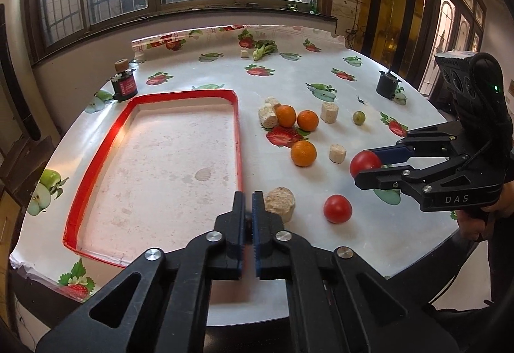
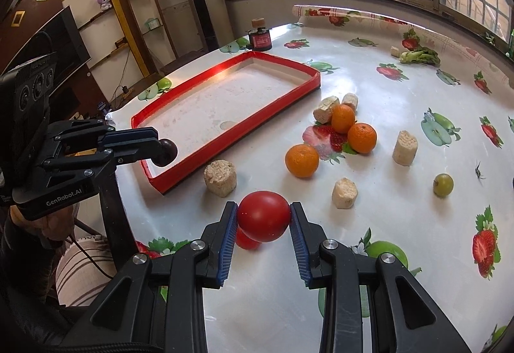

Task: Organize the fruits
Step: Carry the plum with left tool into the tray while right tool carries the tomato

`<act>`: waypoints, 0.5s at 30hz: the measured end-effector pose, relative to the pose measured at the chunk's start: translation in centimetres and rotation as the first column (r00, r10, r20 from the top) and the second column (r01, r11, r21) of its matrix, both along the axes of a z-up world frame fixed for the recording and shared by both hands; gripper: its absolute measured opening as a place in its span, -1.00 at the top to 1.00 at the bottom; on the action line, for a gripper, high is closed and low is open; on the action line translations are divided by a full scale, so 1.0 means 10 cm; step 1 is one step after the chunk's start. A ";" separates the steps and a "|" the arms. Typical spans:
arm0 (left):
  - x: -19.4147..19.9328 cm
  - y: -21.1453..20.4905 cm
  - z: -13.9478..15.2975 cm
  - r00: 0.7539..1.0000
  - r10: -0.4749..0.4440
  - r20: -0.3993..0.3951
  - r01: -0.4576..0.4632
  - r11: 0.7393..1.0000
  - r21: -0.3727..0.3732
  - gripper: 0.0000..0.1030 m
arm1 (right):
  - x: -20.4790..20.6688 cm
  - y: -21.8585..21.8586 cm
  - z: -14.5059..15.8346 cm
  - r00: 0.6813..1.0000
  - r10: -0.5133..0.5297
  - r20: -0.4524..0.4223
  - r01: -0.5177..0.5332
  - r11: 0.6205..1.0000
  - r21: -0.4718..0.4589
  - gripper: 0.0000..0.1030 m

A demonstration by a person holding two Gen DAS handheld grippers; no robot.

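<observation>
My right gripper (image 2: 264, 218) is shut on a red tomato (image 2: 263, 216), held above the table near its front edge; it also shows in the left wrist view (image 1: 364, 164). A second red tomato (image 1: 337, 208) lies on the table below it. My left gripper (image 1: 248, 203) is shut on a small dark round fruit (image 2: 165, 152), held over the near corner of the red-rimmed tray (image 1: 236, 128). Three oranges (image 1: 303, 153) and a green grape-like fruit (image 2: 443, 185) lie on the table right of the tray.
Several beige corn-cob pieces (image 1: 280, 203) are scattered among the fruit. A dark jar (image 1: 123, 83) stands behind the tray, a black cup (image 1: 387, 83) at far right, a green vegetable (image 1: 265, 49) at the back. The table has a fruit-print cloth.
</observation>
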State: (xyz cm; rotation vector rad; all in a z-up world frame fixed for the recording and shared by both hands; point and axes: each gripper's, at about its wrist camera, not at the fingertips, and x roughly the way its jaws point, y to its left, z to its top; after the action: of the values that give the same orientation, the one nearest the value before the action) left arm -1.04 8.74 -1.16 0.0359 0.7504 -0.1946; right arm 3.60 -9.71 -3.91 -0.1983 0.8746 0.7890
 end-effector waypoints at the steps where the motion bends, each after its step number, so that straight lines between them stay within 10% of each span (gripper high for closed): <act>1: 0.00 0.04 0.01 1.000 0.010 0.002 -0.010 1.000 -0.004 0.97 | 0.00 0.03 0.01 1.000 0.005 0.001 -0.005 1.000 0.003 0.35; 15: 0.01 0.29 -0.04 0.998 0.069 0.000 -0.069 0.998 -0.015 0.98 | -0.01 0.36 0.07 0.998 0.061 0.010 -0.061 0.998 0.013 0.35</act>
State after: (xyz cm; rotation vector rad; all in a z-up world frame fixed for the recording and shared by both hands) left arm -0.90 11.68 -1.56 -0.0044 0.7489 -0.1349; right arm 3.45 -6.10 -3.18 -0.2176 0.8572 0.8503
